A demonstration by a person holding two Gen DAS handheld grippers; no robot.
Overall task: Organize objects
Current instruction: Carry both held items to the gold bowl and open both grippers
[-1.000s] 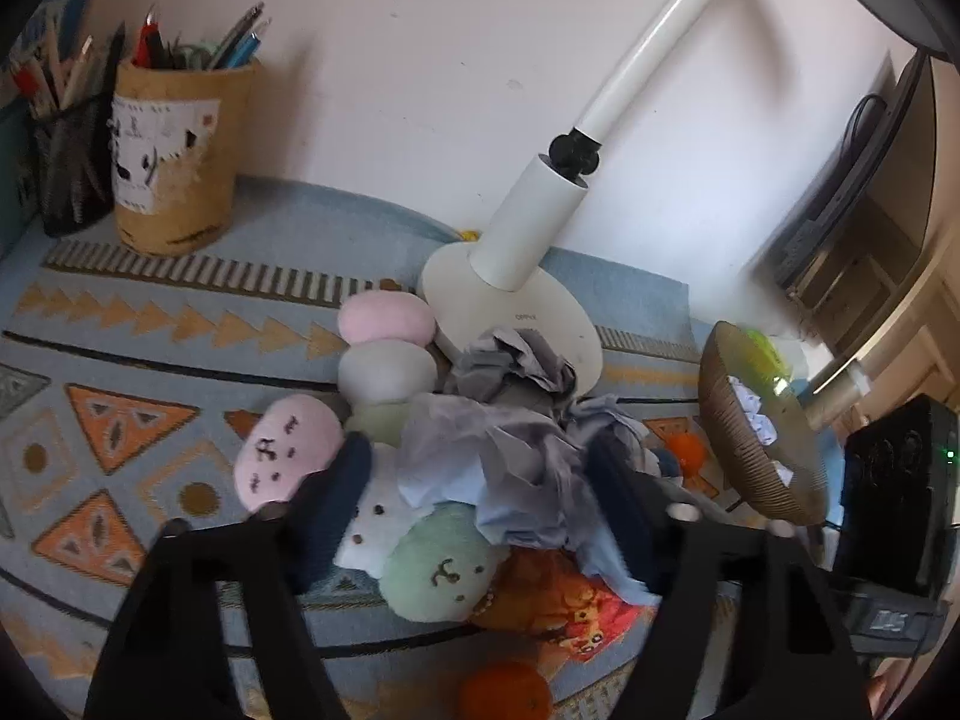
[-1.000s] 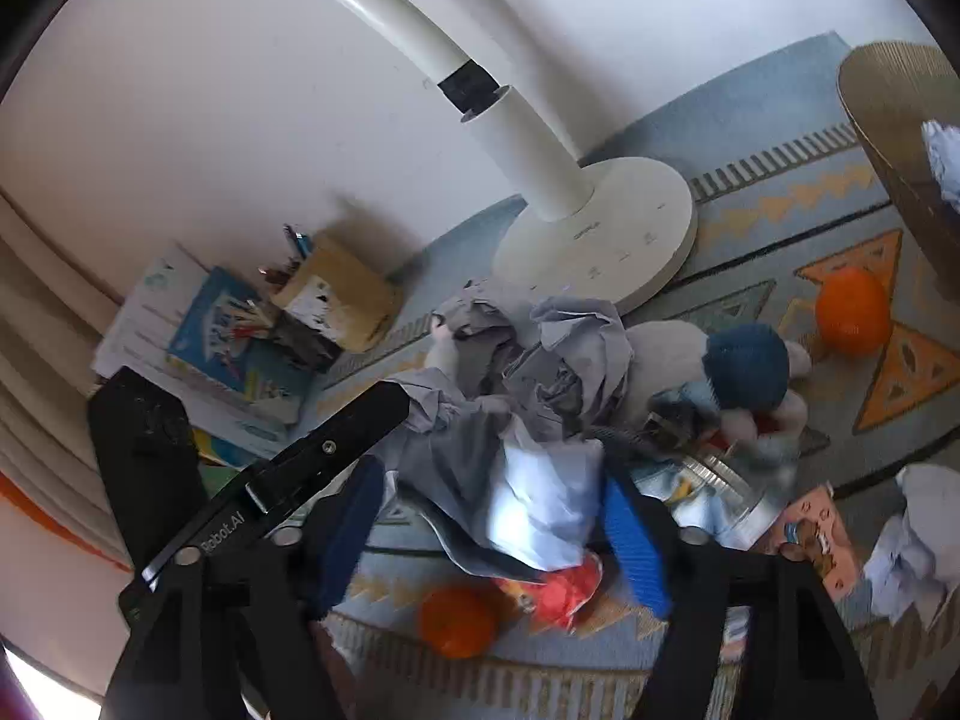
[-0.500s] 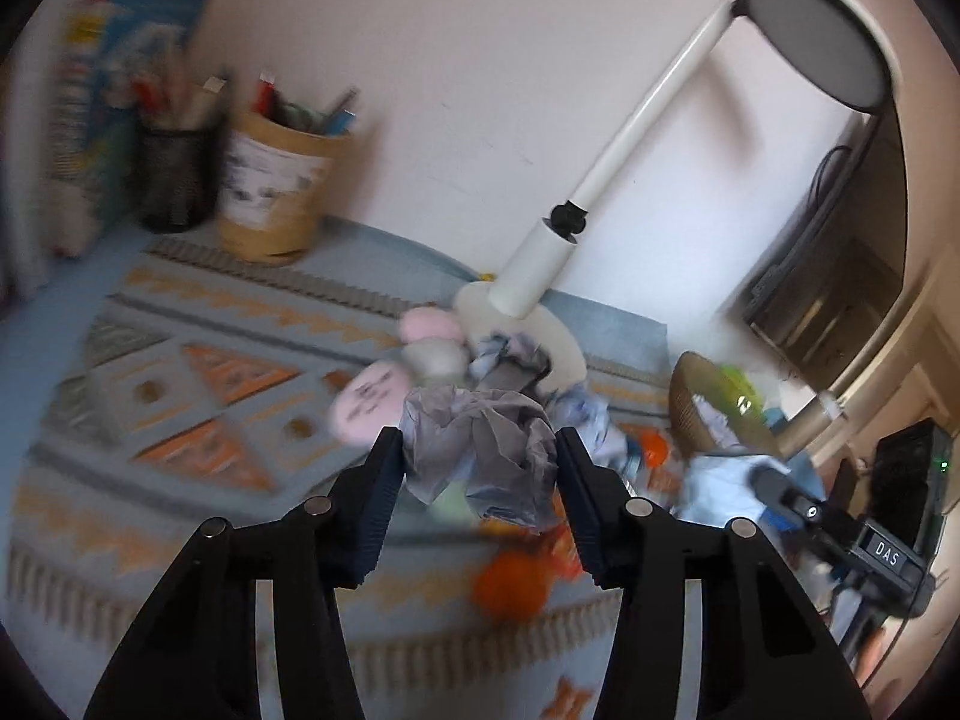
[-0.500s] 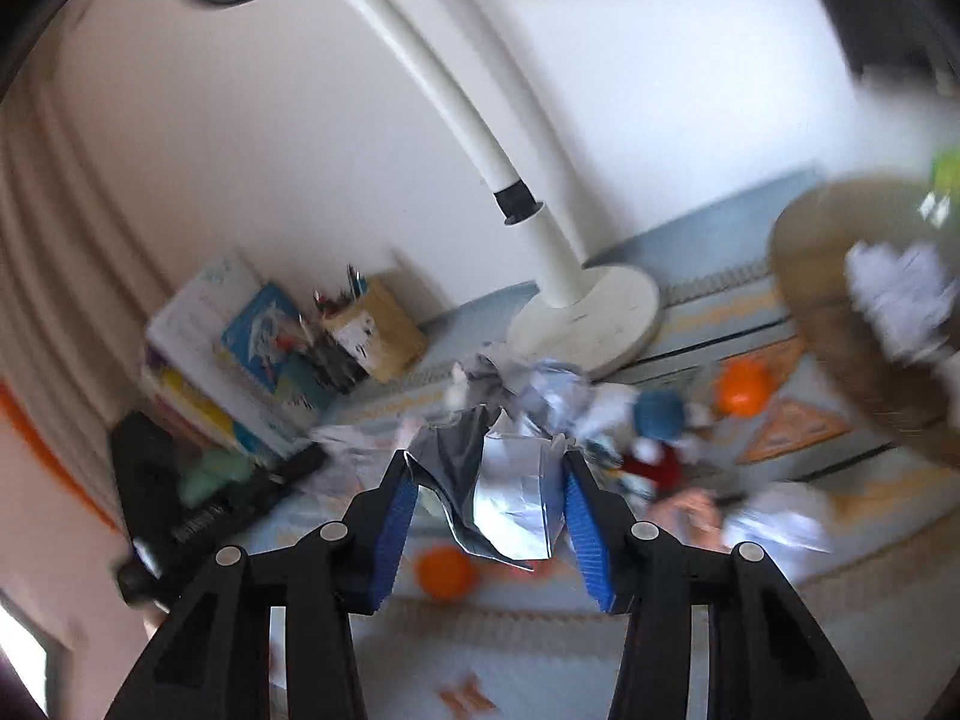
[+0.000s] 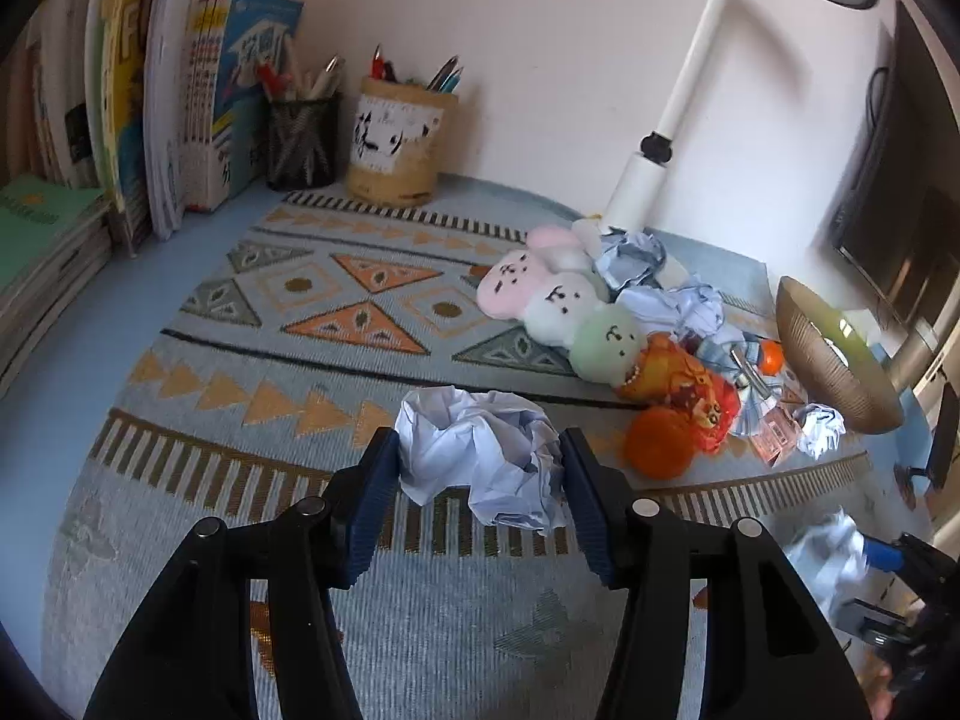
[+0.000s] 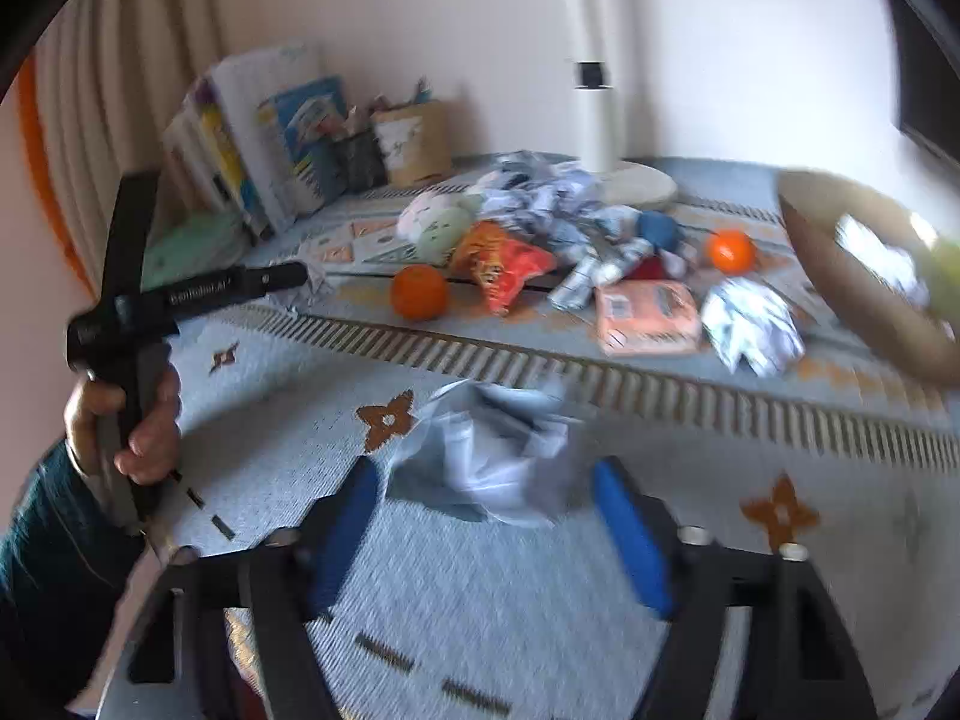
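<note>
My left gripper (image 5: pixel 480 474) is shut on a crumpled pale-blue paper ball (image 5: pixel 480 456), held over the front of the patterned mat (image 5: pixel 312 312). My right gripper (image 6: pixel 489 510) has its blue pads (image 6: pixel 630 534) spread; a second crumpled paper ball (image 6: pixel 486 456) sits between them, blurred, with gaps at both sides. The clutter pile lies at the mat's far side: plush dumplings (image 5: pixel 558 300), more crumpled paper (image 5: pixel 636 252), an orange snack bag (image 5: pixel 678 378), an orange (image 5: pixel 657 441).
A woven bowl (image 5: pixel 834 360) with paper in it stands tilted at the right. A lamp base (image 6: pixel 636 183), pen holders (image 5: pixel 399 144) and upright books (image 5: pixel 198 96) line the wall. In the right wrist view lie another orange (image 6: pixel 729 252), a pink packet (image 6: pixel 648 315) and a loose paper ball (image 6: pixel 750 324).
Both grippers lifted paper balls out of the pile and pulled back toward the near edge of the mat. The right gripper's pads have spread apart around its paper.
</note>
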